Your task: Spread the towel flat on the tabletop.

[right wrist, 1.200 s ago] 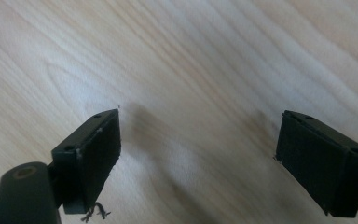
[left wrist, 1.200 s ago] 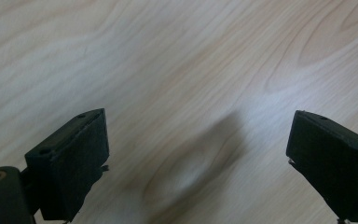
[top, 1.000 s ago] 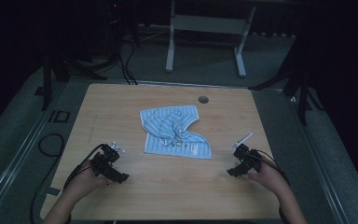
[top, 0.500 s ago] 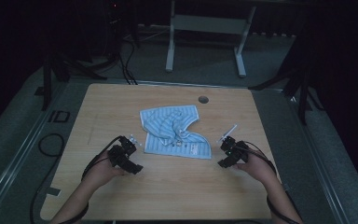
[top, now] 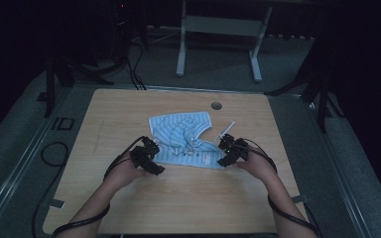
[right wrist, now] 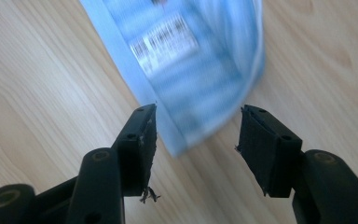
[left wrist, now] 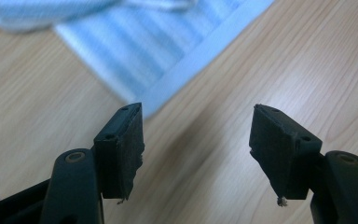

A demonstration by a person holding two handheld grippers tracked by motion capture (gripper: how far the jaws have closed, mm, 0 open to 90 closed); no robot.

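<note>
Both grippers are brought in at the near edge of the cloth point(top: 183, 139), and neither has hold of it yet. Seen in the left gripper view, the left gripper point(left wrist: 198, 140) has its jaws apart with only bare table point(left wrist: 205, 186) between the pads; a near corner of the cloth point(left wrist: 154, 100) lies just ahead, beside the tip of one jaw and not pinched. The jaws have just been closing, with nothing taken between them. In the right gripper view, the right gripper point(right wrist: 196, 140) is likewise unclenched, its jaws having just been closing too; the other near corner of the cloth point(right wrist: 191, 84), label side up, reaches into the gap between the pads, but no pad is seen pressing on it.

In the high view the left gripper point(top: 146, 156) and right gripper point(top: 228, 148) are set at either end of the cloth's near hem. The cloth, striped blue and white, lies crumpled and partly folded over itself near the middle of the table point(top: 129, 208).

The work is judged to be at its start: the approach is made, the corners are lined up, and the grasp, lifting and spreading or folding are all left to be done
</note>
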